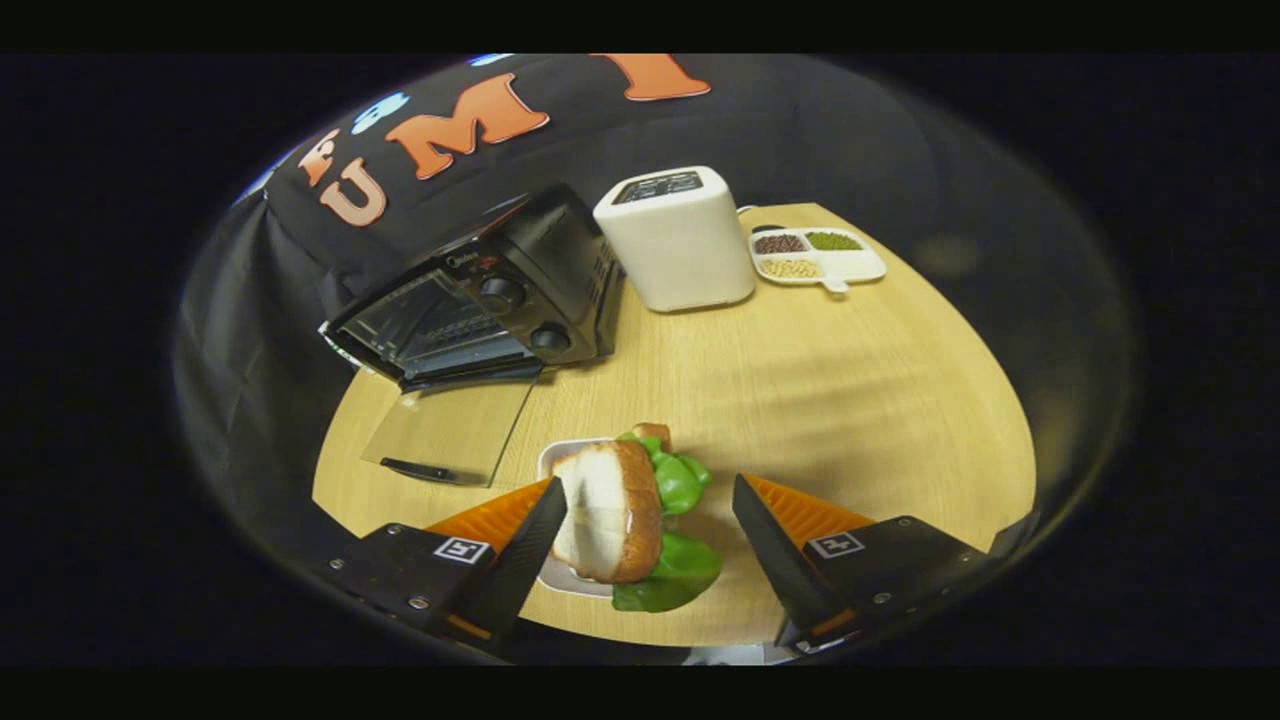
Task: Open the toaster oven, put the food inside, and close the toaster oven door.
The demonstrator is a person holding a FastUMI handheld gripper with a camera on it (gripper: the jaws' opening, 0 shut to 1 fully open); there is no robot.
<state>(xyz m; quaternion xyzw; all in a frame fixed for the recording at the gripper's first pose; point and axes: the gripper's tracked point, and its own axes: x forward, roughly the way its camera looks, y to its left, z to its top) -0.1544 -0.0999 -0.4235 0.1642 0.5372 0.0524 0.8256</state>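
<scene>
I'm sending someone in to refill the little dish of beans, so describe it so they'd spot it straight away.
Start at the black toaster oven, its door folded down onto the round wooden table. Beside it stands a white boxy appliance, and just past that lies the white divided dish. It alone holds three separate heaps, dark red, green and pale yellow, far beyond the open gripper at the sandwich.

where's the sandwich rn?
In the gripper view the sandwich sits on a small white plate on the wooden table, between the open gripper fingers and against the left one, nearer than the open toaster oven.
</scene>
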